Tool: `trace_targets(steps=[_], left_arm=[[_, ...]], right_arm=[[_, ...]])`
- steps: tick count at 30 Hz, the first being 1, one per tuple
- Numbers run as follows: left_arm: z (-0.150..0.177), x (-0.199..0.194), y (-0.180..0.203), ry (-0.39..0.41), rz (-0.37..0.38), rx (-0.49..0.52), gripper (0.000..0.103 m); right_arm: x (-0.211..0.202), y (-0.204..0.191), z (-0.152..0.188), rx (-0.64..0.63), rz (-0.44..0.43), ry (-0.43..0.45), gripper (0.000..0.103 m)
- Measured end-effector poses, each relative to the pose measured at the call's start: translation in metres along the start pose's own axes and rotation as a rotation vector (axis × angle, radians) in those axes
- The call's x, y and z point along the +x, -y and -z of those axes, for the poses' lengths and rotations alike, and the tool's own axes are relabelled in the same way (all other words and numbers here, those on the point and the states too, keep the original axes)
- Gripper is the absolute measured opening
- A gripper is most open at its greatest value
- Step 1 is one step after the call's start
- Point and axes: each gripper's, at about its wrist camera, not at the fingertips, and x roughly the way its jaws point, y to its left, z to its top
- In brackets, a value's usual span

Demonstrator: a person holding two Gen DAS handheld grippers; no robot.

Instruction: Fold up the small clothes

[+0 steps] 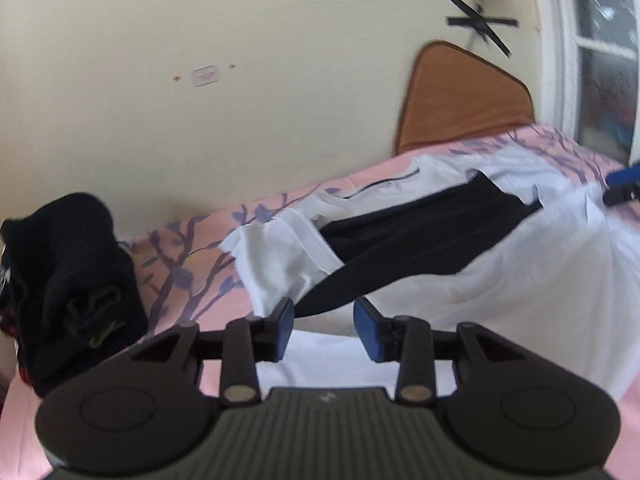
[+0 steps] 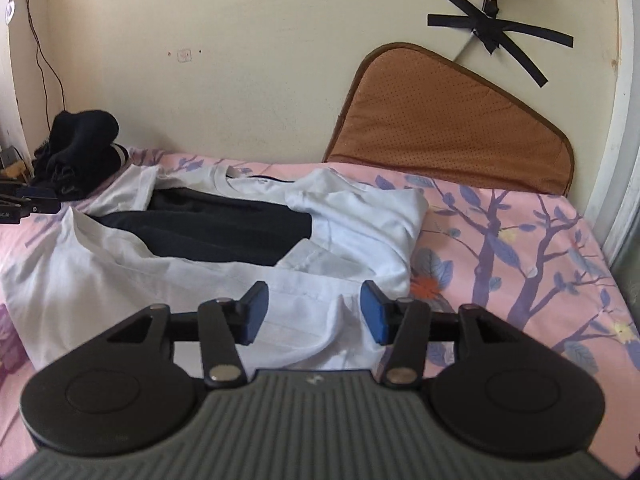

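Mid-fold, white tee (image 2: 120, 280) centre frame. Left gripper (image 1: 324, 326) & right gripper (image 2: 314, 312) agape, empty. Next: re-pinch hem, fold over.

Two wrist fisheyes, low over the bed (image 2: 520, 240), facing the wall, both sharing the white shirt (image 1: 520, 280) (close).
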Motion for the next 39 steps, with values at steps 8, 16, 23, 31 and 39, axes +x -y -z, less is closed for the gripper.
trace_targets(steps=[8,16,23,31,39], left_arm=[[0.019,0.037,0.019,-0.081,0.047,0.095,0.002],[-0.007,0.046,-0.041,-0.031,-0.019,-0.171,0.002],[0.005,0.012,-0.027,0.028,0.049,-0.016,0.030],[0.019,0.022,0.021,0.007,0.056,0.237,0.048],[0.027,0.024,0.016,-0.018,0.111,0.260,0.003]], right_arm=[[0.018,0.000,0.013,0.036,-0.040,-0.077,0.006],[0.014,0.008,-0.014,0.109,0.015,0.101,0.003],[0.014,0.007,-0.007,0.165,-0.098,0.041,0.035],[0.033,-0.082,-0.020,-0.097,-0.314,-0.011,0.051],[0.087,-0.131,-0.022,-0.330,-0.324,-0.108,0.006]])
